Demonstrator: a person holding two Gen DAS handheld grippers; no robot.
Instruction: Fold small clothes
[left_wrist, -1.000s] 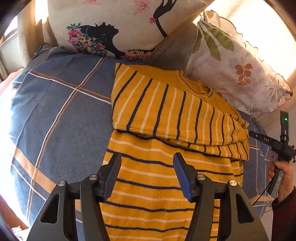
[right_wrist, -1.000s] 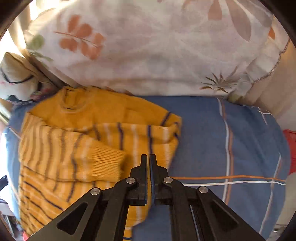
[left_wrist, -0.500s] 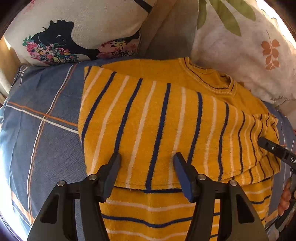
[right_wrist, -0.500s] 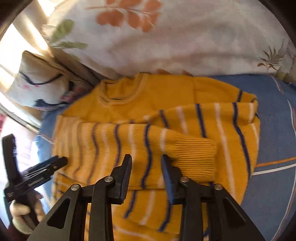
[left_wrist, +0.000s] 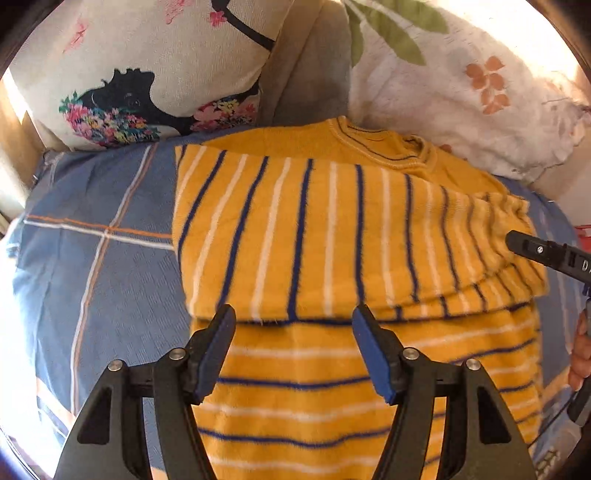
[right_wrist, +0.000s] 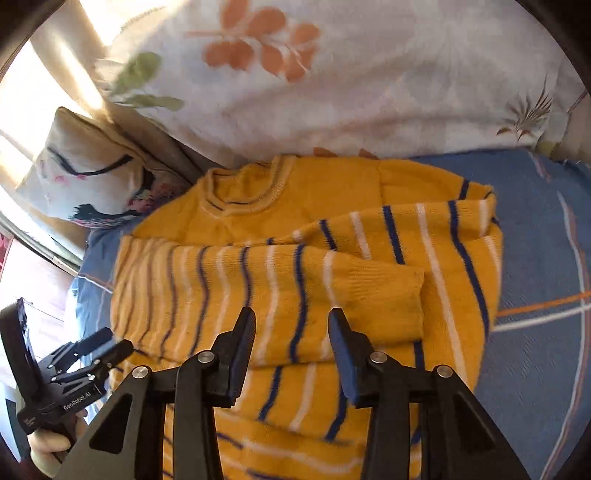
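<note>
Sweater (left_wrist: 332, 240) apparently beneath open left hand-held gripper (left_wrist: 293, 317)

Yellow striped sweater (right_wrist: 303, 280), sleeves folded in

Blue cover (left_wrist: 110, 266) with white and orange crossing lines spreads over the seat. Two pillows lean at the back: a cream pillow (left_wrist: 155, 66) printed with a black silhouette and flowers on the left, a white pillow (left_wrist: 461, 85) printed with green and orange leaves on the right. Grey-beige upholstery (left_wrist: 310, 74) shows between them. Strong sunlight washes out both edges; a bright strip of floor (right_wrist: 44, 291) shows at left
</note>
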